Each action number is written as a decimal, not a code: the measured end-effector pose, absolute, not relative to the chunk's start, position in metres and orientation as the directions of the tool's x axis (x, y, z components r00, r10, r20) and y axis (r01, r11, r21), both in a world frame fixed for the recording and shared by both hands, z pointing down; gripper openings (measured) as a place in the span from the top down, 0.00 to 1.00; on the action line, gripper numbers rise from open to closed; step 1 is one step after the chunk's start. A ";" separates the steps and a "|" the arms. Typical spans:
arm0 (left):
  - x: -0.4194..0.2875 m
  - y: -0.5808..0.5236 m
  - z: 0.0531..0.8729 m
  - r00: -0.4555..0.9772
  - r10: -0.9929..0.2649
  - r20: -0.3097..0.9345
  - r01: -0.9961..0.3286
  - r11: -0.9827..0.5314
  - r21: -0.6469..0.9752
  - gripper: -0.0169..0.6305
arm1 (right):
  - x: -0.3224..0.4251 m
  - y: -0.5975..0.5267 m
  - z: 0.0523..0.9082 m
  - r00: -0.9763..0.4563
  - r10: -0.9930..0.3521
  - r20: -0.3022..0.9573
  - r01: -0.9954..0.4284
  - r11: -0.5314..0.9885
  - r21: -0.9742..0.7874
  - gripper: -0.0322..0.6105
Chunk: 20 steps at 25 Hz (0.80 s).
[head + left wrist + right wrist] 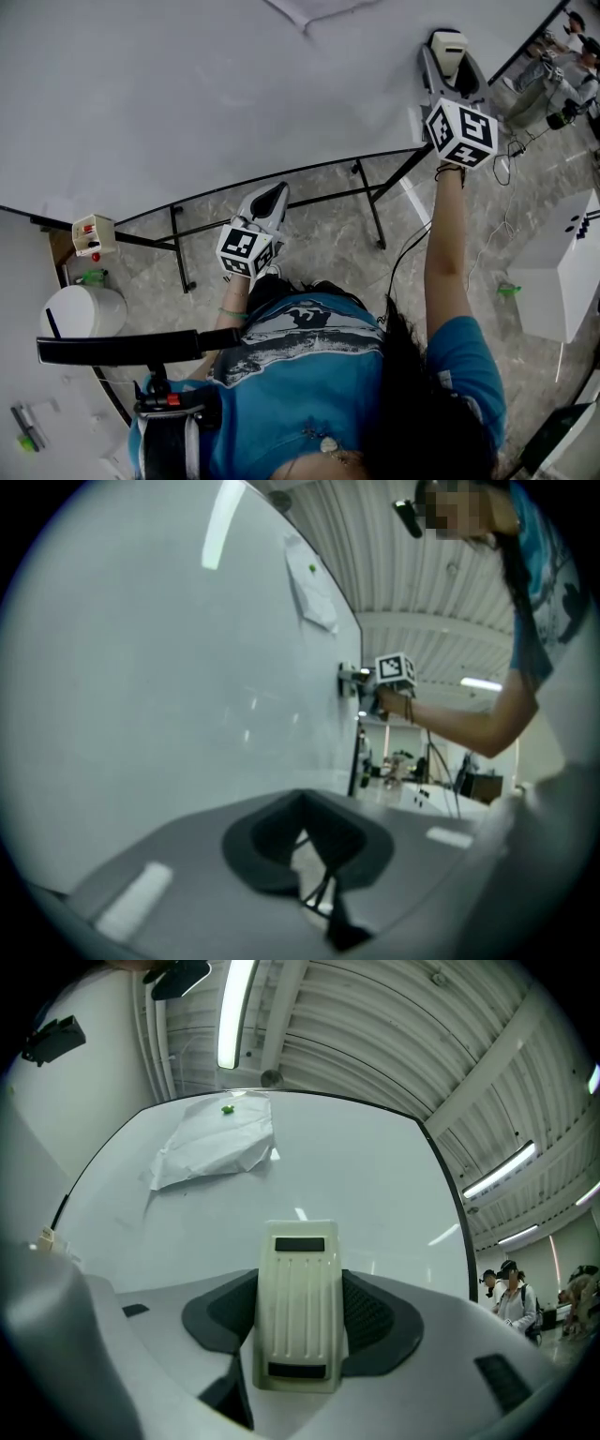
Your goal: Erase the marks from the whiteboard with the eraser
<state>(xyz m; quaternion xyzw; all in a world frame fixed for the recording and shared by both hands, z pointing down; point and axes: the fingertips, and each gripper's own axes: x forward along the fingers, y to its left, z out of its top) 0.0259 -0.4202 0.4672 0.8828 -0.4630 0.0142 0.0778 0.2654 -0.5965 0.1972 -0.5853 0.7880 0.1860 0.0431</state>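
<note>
**Right gripper view: eraser clamped, whiteboard directly ahead**

Right gripper view is filled by the cream ribbed eraser [298,1283], which is held firmly between the dark pads of the right gripper [300,1326]. Its long axis is aligned with the jaws and pointed at the whiteboard [366,1185]. The board lies straight ahead of the eraser. A crumpled paper sheet [214,1147] is seen fixed higher up, to the left.

No marks can be made out on the board surface shown. From the head view the eraser appears to be at the board's right part, though contact cannot be confirmed.

The left gripper [305,841] is held low and well apart from the board, its jaws closed with nothing between them. The coming wipe is therefore judged to fall to the right arm, which is much the nearer.
</note>
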 end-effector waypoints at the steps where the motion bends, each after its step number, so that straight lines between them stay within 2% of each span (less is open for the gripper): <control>1: 0.024 -0.420 0.468 0.569 -0.816 0.098 -0.821 -0.557 0.125 0.97 | 0.257 -0.595 0.199 -0.314 -0.905 -0.286 -0.937 0.247 0.248 0.54; 14: -0.012 -0.397 0.464 0.553 -0.825 0.115 -0.832 -0.540 0.127 0.97 | 0.110 -0.543 0.245 -0.403 -0.875 -0.270 -0.891 0.308 0.333 0.54; 20: -0.026 -0.399 0.466 0.518 -0.848 0.108 -0.854 -0.506 0.124 0.97 | 0.039 -0.525 0.292 -0.507 -0.837 -0.206 -0.835 0.418 0.357 0.54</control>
